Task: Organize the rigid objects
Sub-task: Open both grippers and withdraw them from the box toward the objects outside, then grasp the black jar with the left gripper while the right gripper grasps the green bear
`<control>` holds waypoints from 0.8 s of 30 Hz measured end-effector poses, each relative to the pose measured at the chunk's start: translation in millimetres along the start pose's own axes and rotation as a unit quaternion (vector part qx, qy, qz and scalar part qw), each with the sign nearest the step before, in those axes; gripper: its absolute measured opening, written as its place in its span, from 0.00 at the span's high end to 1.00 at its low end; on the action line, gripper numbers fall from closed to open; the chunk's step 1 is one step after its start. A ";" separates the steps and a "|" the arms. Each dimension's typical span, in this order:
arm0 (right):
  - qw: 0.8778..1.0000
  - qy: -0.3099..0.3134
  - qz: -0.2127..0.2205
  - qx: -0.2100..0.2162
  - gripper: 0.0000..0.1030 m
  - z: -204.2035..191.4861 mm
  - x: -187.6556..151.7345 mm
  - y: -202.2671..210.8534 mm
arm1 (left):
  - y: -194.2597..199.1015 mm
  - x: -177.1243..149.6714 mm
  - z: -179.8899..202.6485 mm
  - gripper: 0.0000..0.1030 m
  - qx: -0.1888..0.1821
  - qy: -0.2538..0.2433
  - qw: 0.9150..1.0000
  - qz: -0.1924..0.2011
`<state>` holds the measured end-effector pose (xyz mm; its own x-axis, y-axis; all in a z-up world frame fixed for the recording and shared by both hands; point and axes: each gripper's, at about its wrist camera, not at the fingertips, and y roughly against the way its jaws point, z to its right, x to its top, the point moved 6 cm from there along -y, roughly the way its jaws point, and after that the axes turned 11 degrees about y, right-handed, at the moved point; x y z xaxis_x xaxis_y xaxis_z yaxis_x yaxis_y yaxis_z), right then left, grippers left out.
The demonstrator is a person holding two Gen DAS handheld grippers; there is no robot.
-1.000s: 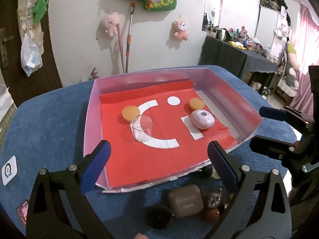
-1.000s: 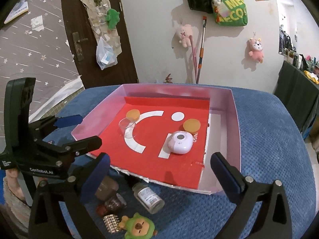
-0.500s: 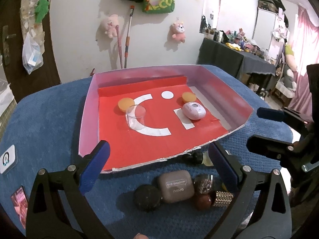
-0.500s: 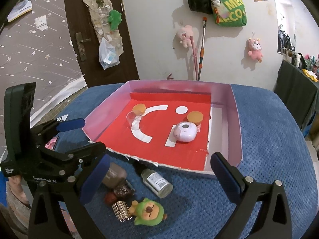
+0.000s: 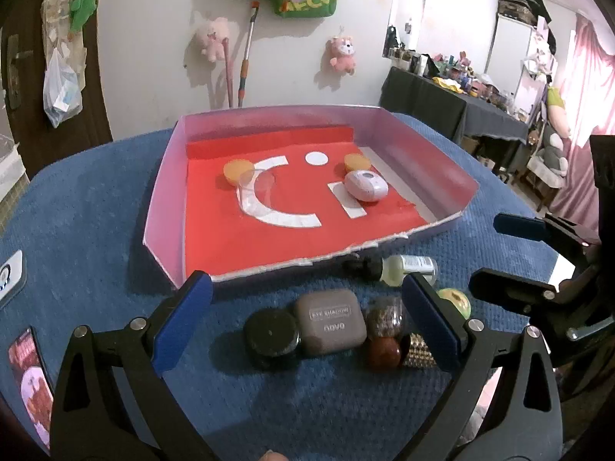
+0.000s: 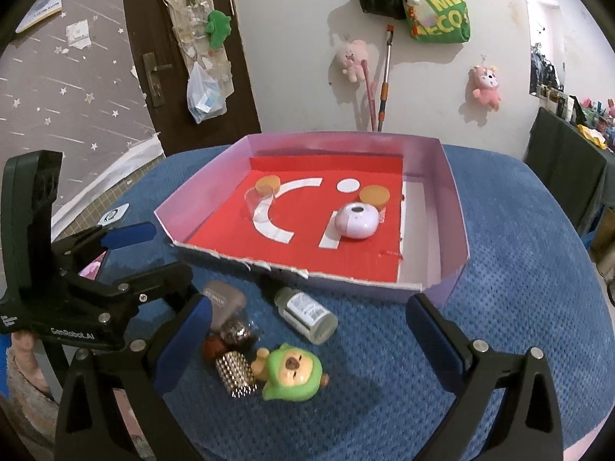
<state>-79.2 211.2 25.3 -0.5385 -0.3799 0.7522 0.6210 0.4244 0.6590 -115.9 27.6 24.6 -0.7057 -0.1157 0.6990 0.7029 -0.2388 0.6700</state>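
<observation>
A pink box point(image 5: 165, 176) with a red floor holds two orange discs point(image 5: 236, 171), a clear cup point(image 5: 261, 188) and a lilac oval device point(image 5: 365, 186); the box also shows in the right wrist view point(image 6: 457, 207). In front of it lie a black round jar point(image 5: 273, 336), a grey eye-shadow case point(image 5: 330, 320), a brown ball point(image 5: 382, 351), a studded silver piece point(image 6: 235, 378), a small bottle point(image 6: 305, 313) and a green toy point(image 6: 292, 372). My left gripper point(image 5: 305, 320) is open over the jar and case. My right gripper point(image 6: 307, 340) is open above the bottle and toy.
The table has a blue textured cover point(image 6: 519, 269). A phone point(image 5: 30, 380) and a white card point(image 5: 7, 280) lie at the left edge. A dark door, a wall with plush toys and a cluttered dark table stand behind.
Both grippers have drawn back from the box toward the near edge, bringing the loose objects in front of the box into fuller view. Both stay open.
</observation>
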 end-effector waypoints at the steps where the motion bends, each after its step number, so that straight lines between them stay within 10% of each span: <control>1: 1.000 0.001 -0.002 -0.001 0.00 -0.3 -1.6 -0.3 | -0.1 -1.8 -0.8 0.02 -0.001 0.003 1.000 -0.002; 12: 1.000 -0.010 -0.027 0.001 0.24 -5.9 -28.2 -5.0 | -2.6 -18.2 -12.1 0.03 0.007 0.020 1.000 -0.008; 24: 0.998 -0.020 -0.048 0.019 0.32 -13.8 -45.3 -16.8 | -11.8 -31.4 -29.5 0.32 -0.005 0.051 0.998 -0.034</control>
<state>-57.4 210.0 -19.9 -0.6180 -0.3874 0.6841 0.5437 0.4179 0.7279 -104.7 5.6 -12.5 -0.7571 -0.1959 0.6233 0.6530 -0.2597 0.7115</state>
